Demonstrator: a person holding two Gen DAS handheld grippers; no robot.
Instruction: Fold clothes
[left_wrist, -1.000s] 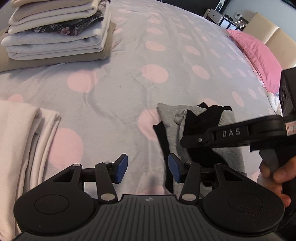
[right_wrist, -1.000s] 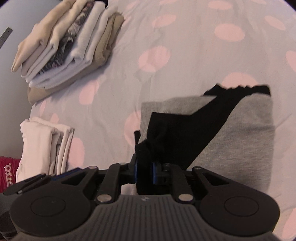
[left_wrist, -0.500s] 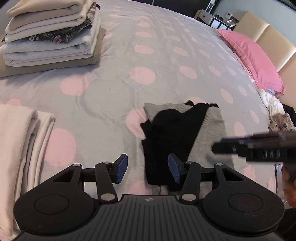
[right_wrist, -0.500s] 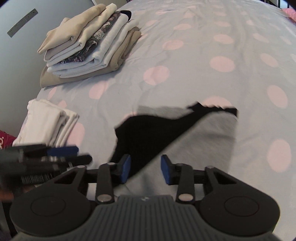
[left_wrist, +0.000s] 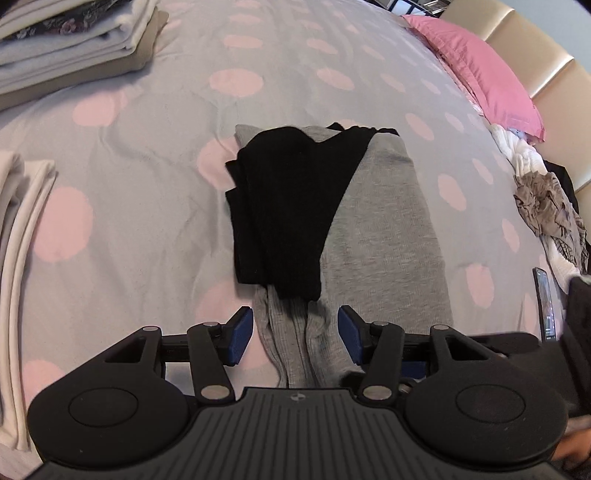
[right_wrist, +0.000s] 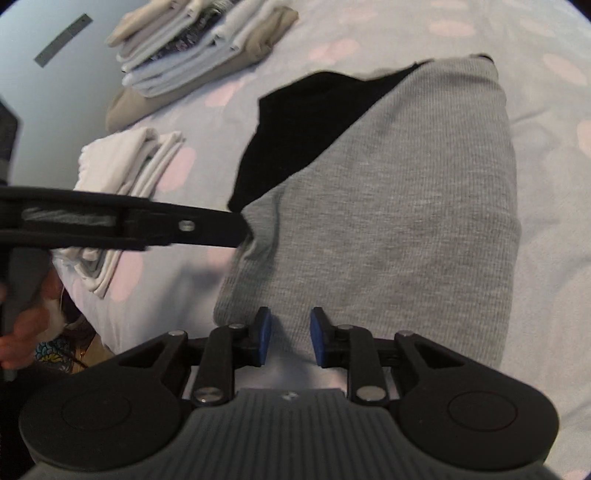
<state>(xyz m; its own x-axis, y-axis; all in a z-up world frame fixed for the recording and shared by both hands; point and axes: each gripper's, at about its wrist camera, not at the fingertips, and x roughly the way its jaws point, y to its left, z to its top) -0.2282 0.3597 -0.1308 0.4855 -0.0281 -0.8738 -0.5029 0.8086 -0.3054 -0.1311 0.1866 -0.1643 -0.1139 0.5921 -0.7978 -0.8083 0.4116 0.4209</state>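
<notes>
The grey and black garment (left_wrist: 384, 229) lay folded on the bed (left_wrist: 155, 155), its black part (left_wrist: 288, 206) draped over the left half. The left gripper (left_wrist: 295, 330) sat at the garment's near edge with its jaws apart, the bunched grey fabric lying between the blue pads — not pinched. The right gripper (right_wrist: 287, 340) was at the near right edge of the garment, jaws also apart and closed on nothing. A stack of folded clothes (right_wrist: 199, 48) stood at the far left of the bed, and folded white cloths (right_wrist: 125, 166) lay nearer. A pink pillow (left_wrist: 476, 70) rested by the headboard.
</notes>
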